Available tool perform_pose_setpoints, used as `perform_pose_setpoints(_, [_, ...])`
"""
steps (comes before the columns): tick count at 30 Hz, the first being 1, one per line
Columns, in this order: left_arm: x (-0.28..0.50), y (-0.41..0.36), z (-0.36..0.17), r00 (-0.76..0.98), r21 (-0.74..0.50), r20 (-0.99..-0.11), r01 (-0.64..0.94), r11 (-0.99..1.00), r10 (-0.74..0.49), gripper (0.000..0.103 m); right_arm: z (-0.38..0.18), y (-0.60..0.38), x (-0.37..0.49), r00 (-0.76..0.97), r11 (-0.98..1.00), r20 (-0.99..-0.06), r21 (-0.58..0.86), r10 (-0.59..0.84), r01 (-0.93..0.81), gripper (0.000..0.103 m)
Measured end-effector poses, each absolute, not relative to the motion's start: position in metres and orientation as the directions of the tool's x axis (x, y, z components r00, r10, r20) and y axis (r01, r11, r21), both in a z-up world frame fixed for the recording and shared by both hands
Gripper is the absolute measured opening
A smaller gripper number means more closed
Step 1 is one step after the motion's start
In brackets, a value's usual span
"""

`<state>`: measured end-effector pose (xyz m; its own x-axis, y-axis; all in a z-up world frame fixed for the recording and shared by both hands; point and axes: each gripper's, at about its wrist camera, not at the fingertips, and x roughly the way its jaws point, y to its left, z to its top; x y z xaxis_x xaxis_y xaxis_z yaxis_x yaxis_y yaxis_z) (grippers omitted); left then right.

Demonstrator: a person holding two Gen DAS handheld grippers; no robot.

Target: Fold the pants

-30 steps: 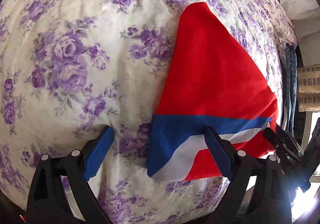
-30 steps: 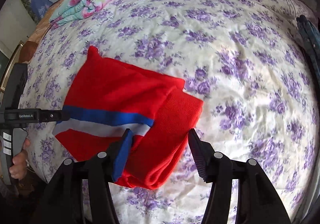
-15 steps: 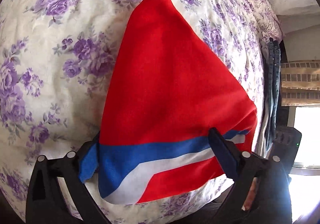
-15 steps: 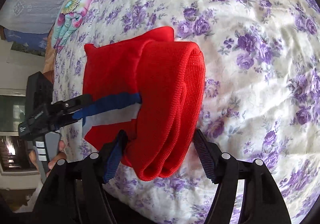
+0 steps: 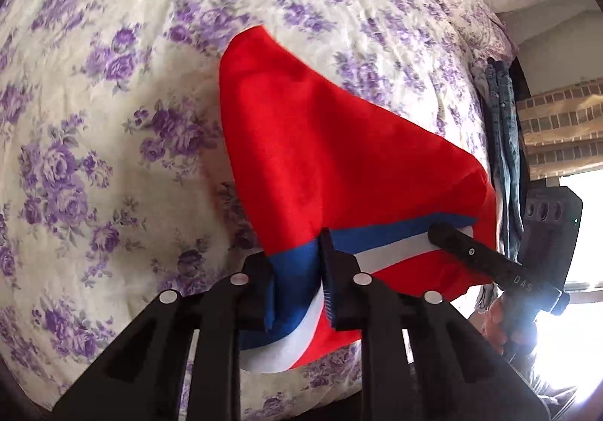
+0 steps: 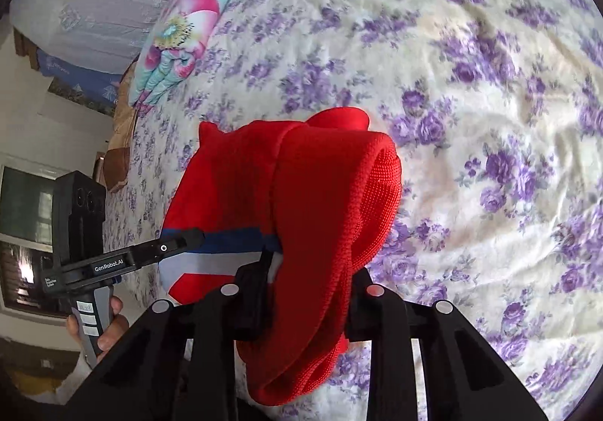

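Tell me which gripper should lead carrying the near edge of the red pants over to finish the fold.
Probably the right gripper: it is clamped on the thick ribbed waistband of the red pants. The left gripper pinches only the thin striped corner, so it should follow.

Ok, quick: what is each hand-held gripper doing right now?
Left hand-held gripper: closed on the blue-and-white striped edge of the red fabric pants.
Right hand-held gripper: closed on the pants' thick red folded end.
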<state>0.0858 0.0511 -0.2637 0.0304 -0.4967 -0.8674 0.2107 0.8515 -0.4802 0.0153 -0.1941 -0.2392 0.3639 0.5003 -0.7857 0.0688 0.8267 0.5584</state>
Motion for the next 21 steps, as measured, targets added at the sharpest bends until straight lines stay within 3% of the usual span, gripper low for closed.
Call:
perform_pose_setpoints(11, [0.120, 0.042, -0.206, 0.120, -0.483, -0.840, 0.277, 0.830, -0.529, 0.017, -0.180, -0.208, 0.053, 0.502, 0.862, -0.739, 0.507, 0.450, -0.026, 0.029])
perform_pose_setpoints(21, [0.330, -0.037, -0.197, 0.188, -0.421, -0.845, 0.343, 0.840, -0.501, 0.018, -0.171, -0.262, 0.280, 0.543, 0.896, -0.756, 0.444, 0.365, 0.015, 0.029])
